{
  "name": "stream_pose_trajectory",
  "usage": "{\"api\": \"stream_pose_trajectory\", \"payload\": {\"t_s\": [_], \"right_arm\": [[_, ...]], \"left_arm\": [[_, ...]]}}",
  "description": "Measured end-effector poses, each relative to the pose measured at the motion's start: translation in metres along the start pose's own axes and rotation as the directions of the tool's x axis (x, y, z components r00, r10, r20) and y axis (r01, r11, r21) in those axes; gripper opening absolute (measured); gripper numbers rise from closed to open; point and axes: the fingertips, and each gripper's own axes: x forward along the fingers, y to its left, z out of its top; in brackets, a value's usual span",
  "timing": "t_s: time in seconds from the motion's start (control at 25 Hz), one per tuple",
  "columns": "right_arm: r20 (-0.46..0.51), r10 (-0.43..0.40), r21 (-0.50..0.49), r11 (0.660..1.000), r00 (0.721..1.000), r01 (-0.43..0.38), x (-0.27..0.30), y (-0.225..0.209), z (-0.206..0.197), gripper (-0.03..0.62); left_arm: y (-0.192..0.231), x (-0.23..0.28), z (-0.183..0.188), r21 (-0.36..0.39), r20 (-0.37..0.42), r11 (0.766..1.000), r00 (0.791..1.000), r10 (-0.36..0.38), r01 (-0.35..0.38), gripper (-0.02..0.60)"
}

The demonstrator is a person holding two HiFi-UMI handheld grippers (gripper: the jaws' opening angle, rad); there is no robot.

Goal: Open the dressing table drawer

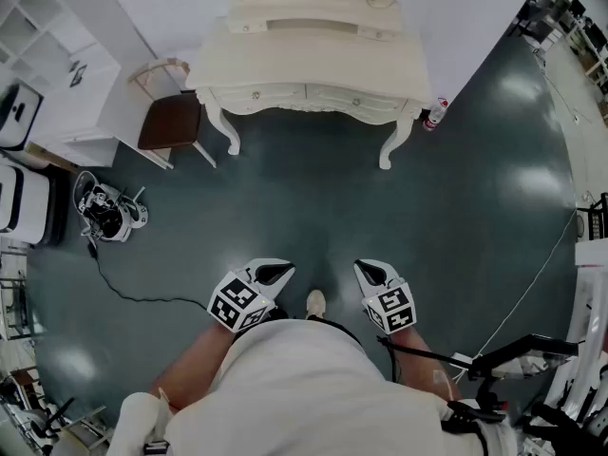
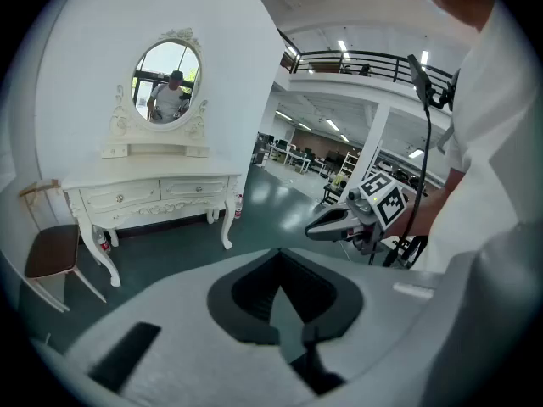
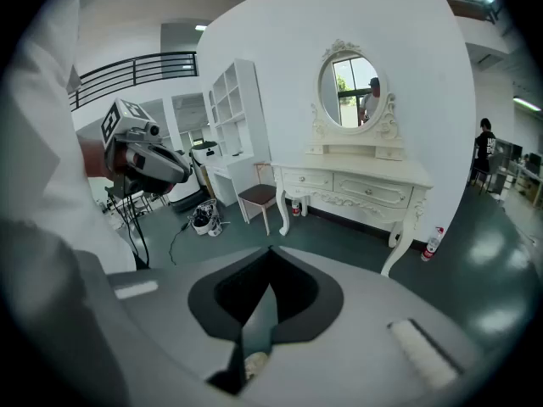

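The dark floor [image 1: 313,207] carries the dressing table [image 1: 313,65], 1 chair [image 1: 171,122], 1 bottle [image 1: 436,114] and a cabled device [image 1: 106,212].

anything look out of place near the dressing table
A clear plastic bottle with a red label sits on the dark floor by the cream dressing table's right-hand leg, an odd spot for it.

Dark green floor [image 1: 313,207] gleamed with pale light patches, and a white wall [image 1: 161,8] closed the far side. On the left, a brown-seated chair [image 1: 171,120] stood beside white shelving [image 1: 47,46]. Strip lights [image 2: 344,47] glowed above a railed balcony [image 2: 365,58].
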Motion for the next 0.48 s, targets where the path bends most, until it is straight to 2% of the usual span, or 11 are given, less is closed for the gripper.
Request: {"api": "stream_pose_trajectory", "payload": {"t_s": [0.24, 0.48], "right_arm": [[0.032, 0.032, -0.038, 0.999, 0.999, -0.031, 0.001, 0.01, 0.02, 0.0], [0.026, 0.131, -0.127, 0.984, 0.991, -0.127, 0.023, 0.043, 0.055, 0.0]], "left_arm": [[-0.006, -0.016, 0.014, -0.006, 0.058, 0.999, 0.997, 0.051, -0.051, 0.002], [0.004, -0.064, 0.015, -0.079, 0.111, 0.987, 0.983, 0.149, -0.14, 0.002]]}}
